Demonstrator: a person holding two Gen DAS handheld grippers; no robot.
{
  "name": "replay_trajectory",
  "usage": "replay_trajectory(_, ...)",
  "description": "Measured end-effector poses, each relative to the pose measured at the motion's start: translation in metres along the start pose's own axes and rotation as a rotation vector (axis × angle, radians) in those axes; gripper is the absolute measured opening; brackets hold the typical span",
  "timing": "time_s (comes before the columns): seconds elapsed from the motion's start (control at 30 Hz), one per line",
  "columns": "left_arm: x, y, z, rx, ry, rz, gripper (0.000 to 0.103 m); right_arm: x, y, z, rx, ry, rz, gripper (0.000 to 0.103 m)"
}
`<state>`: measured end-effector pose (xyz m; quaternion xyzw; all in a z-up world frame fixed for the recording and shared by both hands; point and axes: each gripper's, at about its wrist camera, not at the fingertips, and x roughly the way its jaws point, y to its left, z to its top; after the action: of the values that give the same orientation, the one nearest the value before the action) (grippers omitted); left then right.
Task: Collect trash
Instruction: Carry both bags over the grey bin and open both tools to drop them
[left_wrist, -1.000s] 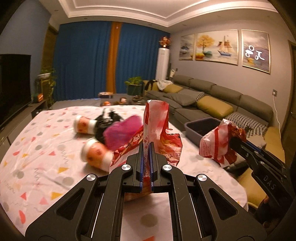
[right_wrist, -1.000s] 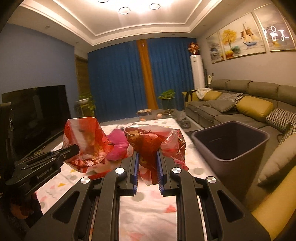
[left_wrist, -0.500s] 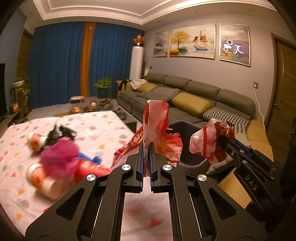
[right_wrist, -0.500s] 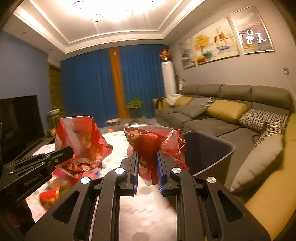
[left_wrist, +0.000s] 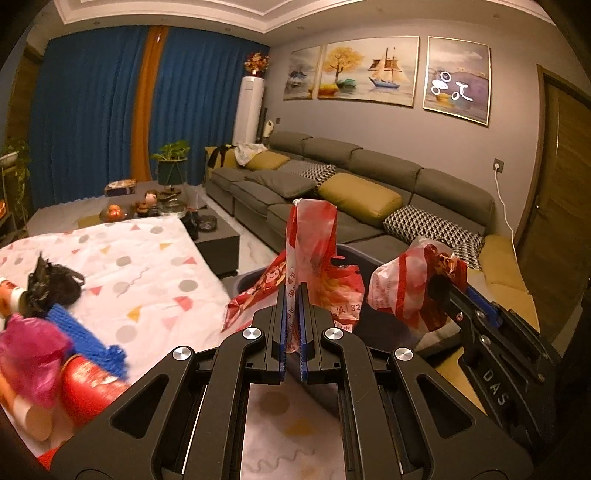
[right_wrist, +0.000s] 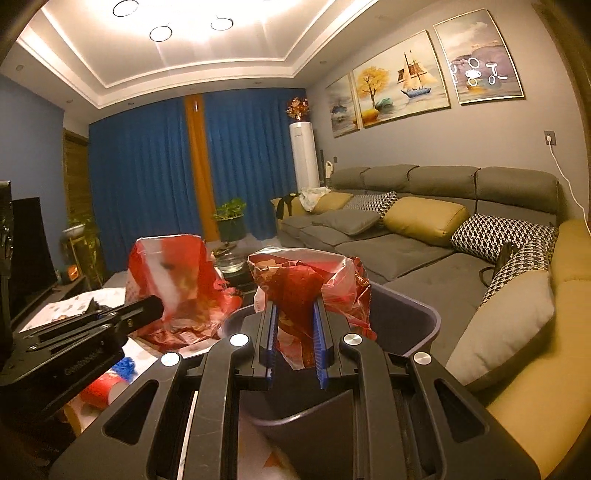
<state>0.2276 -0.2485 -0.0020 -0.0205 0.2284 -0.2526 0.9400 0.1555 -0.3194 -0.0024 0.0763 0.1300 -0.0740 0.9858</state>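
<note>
My left gripper (left_wrist: 293, 325) is shut on a red and white plastic bag (left_wrist: 314, 258), held over the near rim of the dark grey trash bin (left_wrist: 243, 282). My right gripper (right_wrist: 294, 332) is shut on a second crumpled red plastic bag (right_wrist: 306, 280), held above the bin's opening (right_wrist: 402, 317). Each gripper shows in the other's view: the right one (left_wrist: 439, 284) with its bag (left_wrist: 402, 291), the left one (right_wrist: 155, 302) with its bag (right_wrist: 173, 273). Loose trash stays on the table: a black bag (left_wrist: 55, 284), a blue net (left_wrist: 85, 332), a pink bag (left_wrist: 29, 354), a red cup (left_wrist: 88, 387).
The table has a white patterned cloth (left_wrist: 147, 266). The bin stands between the table and a grey sofa (right_wrist: 424, 251) with yellow and checked cushions. A dark coffee table (left_wrist: 218, 236) with small items stands beyond. A TV (right_wrist: 29, 251) is at the far left.
Both grippers swung right with their bags, away from the table's trash pile and over the trash bin. The bin now sits directly under the right gripper.
</note>
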Motion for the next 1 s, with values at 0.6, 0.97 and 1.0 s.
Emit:
replay_trajectory(0.6, 0.059, -0.013, -0.001, 0.008, 0.067, -0.034, 0.005, 0.038, -0.021, -0.007, 0.024, 0.059, -0.016, 0.019)
replay_trajectory(0.97, 0.078, -0.004, -0.004, -0.028, 0.115, -0.086, 0.012, 0.052, -0.024, -0.008, 0.031, 0.087, -0.01, 0.02)
replay_trajectory(1.0, 0.08, -0.002, -0.004, -0.031, 0.123, -0.095, 0.014, 0.054, -0.024, -0.009, 0.031, 0.09, -0.008, 0.021)
